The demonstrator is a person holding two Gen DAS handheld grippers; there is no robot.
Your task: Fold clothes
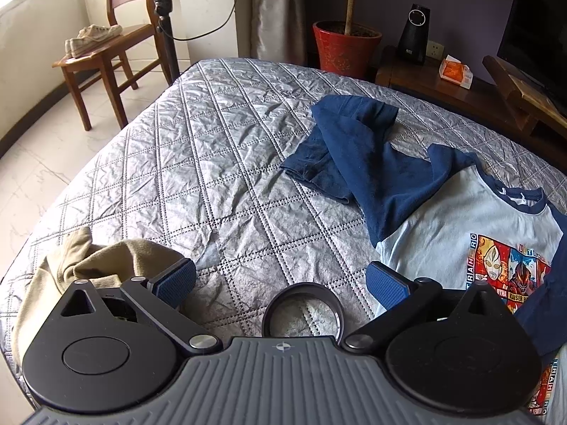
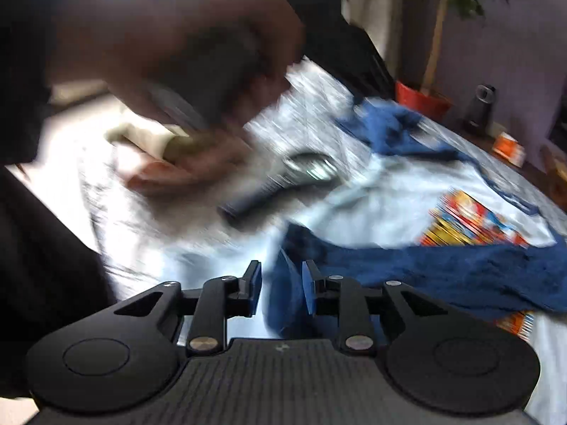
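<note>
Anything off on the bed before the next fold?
The T-shirt is not flat: its navy sleeve is twisted and bunched on the quilt. A beige garment lies crumpled at the near edge. Right-wrist view is motion-blurred.

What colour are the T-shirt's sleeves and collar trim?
Navy blue, against a pale blue body; the T-shirt shows clearest in the left wrist view.

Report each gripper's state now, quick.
Left gripper: open wide, holding nothing.
Right gripper: jaws partly apart, navy sleeve fabric between them; grip cannot be told.
</note>
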